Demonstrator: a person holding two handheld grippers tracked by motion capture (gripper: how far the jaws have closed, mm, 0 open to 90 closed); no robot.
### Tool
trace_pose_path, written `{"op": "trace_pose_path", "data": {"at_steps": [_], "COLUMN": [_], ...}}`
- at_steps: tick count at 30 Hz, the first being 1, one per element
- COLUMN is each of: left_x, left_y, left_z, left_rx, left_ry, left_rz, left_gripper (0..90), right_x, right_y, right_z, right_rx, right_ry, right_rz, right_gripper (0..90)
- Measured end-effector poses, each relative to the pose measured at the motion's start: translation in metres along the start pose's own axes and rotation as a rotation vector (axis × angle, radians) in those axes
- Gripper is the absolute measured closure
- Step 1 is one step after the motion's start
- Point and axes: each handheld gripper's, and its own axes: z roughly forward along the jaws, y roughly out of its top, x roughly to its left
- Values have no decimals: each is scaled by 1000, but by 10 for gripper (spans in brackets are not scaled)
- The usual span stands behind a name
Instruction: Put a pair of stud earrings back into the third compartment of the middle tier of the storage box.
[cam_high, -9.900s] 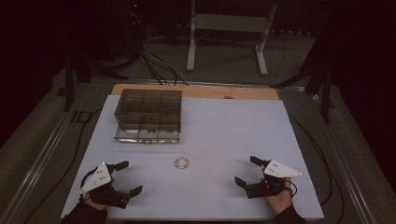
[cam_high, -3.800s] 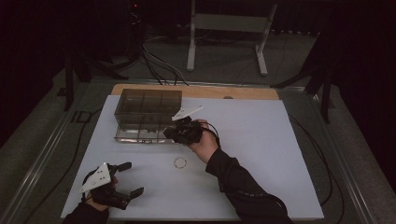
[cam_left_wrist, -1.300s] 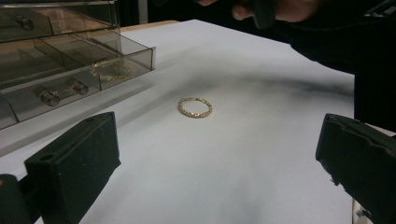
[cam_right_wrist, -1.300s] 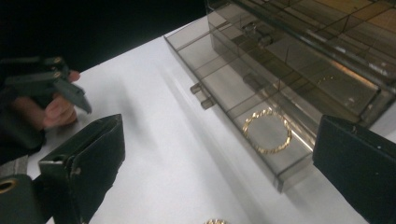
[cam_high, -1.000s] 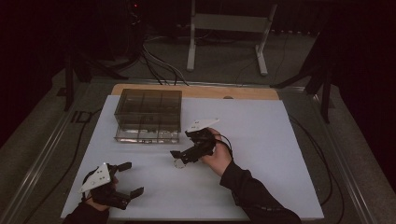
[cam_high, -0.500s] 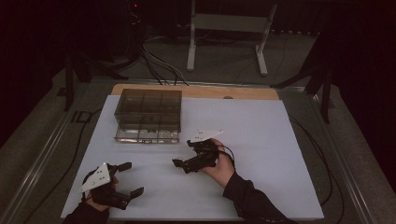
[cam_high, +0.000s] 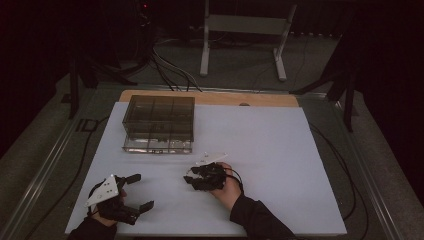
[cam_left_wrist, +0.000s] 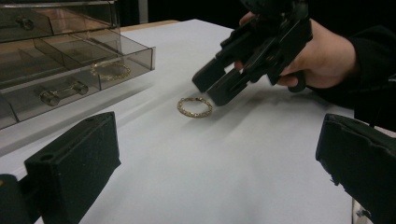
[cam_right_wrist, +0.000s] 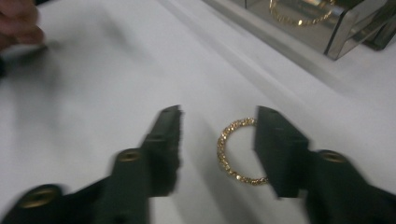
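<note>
- White worktop (cam_high: 280, 150) carries our gold bracelet (cam_right_wrist: 236, 151), lying flat.
- Right gripper (cam_right_wrist: 217, 140) fingers, just been closing, half-open around it, not gripping.
- We should centre, then pinch the rim.
- Left gripper (cam_high: 135, 192) fingers wide open, empty.

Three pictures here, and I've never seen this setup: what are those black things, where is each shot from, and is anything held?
A person holds a two-fingered tool in each hand. The high view looks down on the white table. The left gripper rests open. The right gripper has just been closing its fingers around a gold bracelet lying flat; it is not gripped yet. Each gripper view looks along its own fingers. The clear drawer box holds another bracelet.
</note>
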Motion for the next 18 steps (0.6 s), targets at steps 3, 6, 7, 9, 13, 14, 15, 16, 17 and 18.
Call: {"op": "trace_pose_path", "data": {"at_steps": [3,6,7,9,13,14,15,16,17,18], "left_x": [0,0,0,0,0,0,0,0,0,0], "left_y": [0,0,0,0,0,0,0,0,0,0], "left_z": [0,0,0,0,0,0,0,0,0,0], "left_rx": [1,-2,-3,1,-3,-1,1,1,0,-1], "left_ry": [0,1,0,0,0,0,2,2,3,3], "left_rz": [2,0,0,2,2,2,2,2,1,1], "left_gripper": [6,6,6,6,6,6,6,6,6,6], "right_x": [2,4,5,5,5,5,5,6,6,6], "right_y": [-2,-3,-3,-3,-2,-2,-3,-3,-4,-4], "right_z": [8,13,15,18,21,22,22,22,22,22], "right_rx": [22,35,39,50,61,62,59,59,56,55], "right_ry": [-8,-21,-36,-39,-65,-70,-76,-80,-87,-88], "right_rz": [-9,-27,-42,-50,-54,-53,-58,-67,-72,-69], "right_gripper": [614,682,697,739,804,817,824,831,845,855]}}
